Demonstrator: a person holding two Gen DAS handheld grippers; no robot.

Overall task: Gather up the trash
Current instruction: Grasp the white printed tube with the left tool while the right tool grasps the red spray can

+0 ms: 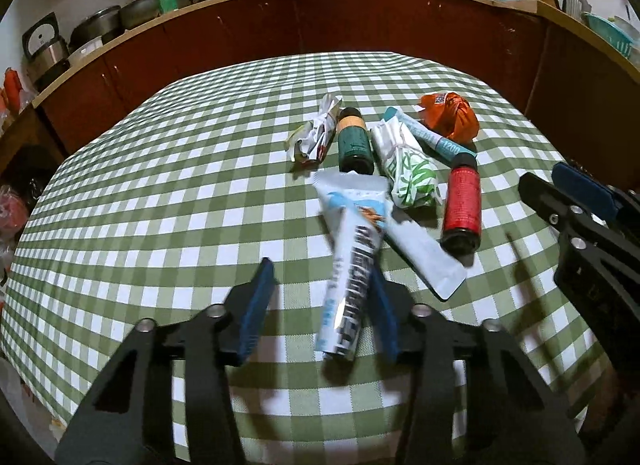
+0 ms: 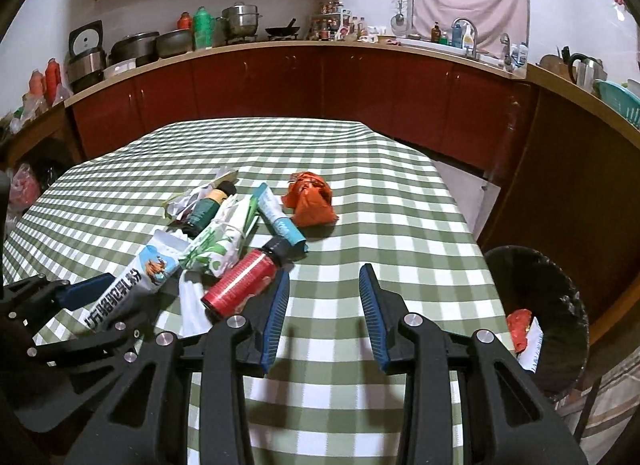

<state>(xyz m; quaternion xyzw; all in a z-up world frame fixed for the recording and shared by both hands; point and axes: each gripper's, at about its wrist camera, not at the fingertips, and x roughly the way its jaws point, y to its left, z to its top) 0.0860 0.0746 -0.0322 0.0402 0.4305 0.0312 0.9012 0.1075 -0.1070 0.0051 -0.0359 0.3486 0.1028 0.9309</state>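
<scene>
A pile of trash lies on the green checked tablecloth: a red bottle, a dark green bottle, an orange crumpled bag, a white-green wrapper, a teal stick pack and crumpled paper. A light blue sachet reaches between the jaws of my left gripper. It lies against the right pad only, so the jaws are open. My right gripper is open over bare cloth, its left finger beside the red bottle.
A black trash bin stands off the table's right edge and holds red and white scraps. A second white sachet lies under the blue one. Dark red cabinets and a cluttered counter run behind the table.
</scene>
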